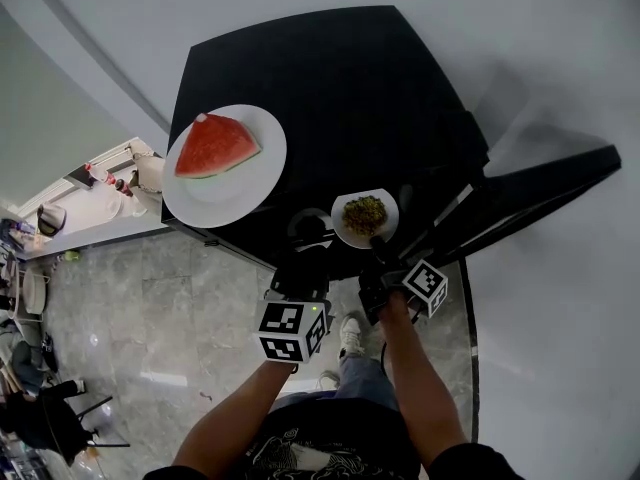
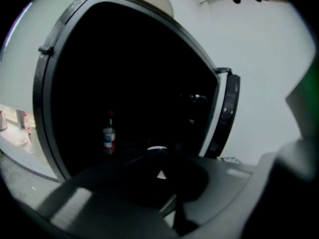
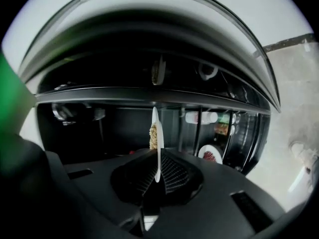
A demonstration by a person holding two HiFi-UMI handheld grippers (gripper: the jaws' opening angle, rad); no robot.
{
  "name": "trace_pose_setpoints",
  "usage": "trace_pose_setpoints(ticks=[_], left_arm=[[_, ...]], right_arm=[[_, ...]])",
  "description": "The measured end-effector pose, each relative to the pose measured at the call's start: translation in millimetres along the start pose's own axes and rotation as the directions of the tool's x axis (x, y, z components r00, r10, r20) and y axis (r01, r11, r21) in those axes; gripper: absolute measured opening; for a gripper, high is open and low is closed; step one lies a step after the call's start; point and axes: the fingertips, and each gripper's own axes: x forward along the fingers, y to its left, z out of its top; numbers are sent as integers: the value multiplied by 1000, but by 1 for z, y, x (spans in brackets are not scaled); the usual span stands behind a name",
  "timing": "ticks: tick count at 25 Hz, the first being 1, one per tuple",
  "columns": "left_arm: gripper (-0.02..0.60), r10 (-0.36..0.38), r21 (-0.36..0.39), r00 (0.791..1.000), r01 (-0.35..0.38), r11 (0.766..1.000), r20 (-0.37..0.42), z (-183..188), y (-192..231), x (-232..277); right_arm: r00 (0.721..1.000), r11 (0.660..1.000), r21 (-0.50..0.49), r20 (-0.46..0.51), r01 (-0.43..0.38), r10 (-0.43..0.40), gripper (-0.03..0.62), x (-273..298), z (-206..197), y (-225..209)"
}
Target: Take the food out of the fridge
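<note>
A grey marble-tiled floor [image 1: 150, 318] spreads below, glossy with pale reflections. At the left stands a white counter [image 1: 100, 226] bearing 2 small red-capped bottles [image 1: 102, 175] and a dark pot [image 1: 50, 218]. A black chair [image 1: 50, 418] sits in the lower left corner. A plain white wall [image 1: 560, 68] fills the upper right.

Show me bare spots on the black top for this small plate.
Bare: the black top behind and right of the watermelon plate, back of the small plate in the right gripper. Crowded: the near edge, where both plates are.
</note>
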Motion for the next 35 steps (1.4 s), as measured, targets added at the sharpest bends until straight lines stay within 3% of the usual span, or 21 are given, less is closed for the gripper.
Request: trace_pose_setpoints(ticks=[15,24,29,35], left_arm=[[2,-1,38,991,-4,999,131,42,-22,-67],[2,-40,30,979,34,999,199,70,-35,-118],[2,-67,39,969,59,997,236,91,-42,-134],[2,-77,30,961,72,997,266,121,-35,-129]], right_arm=[[993,998,-6,-102,-63,62,11,-128,-59,117],[980,985,-47,-119,-166,160,12,-190,-82,215],[969,973,-70,-130,-221,211,12,-200,-86,270],[972,973,-75,-110,-217,208,12,-158,-64,315]])
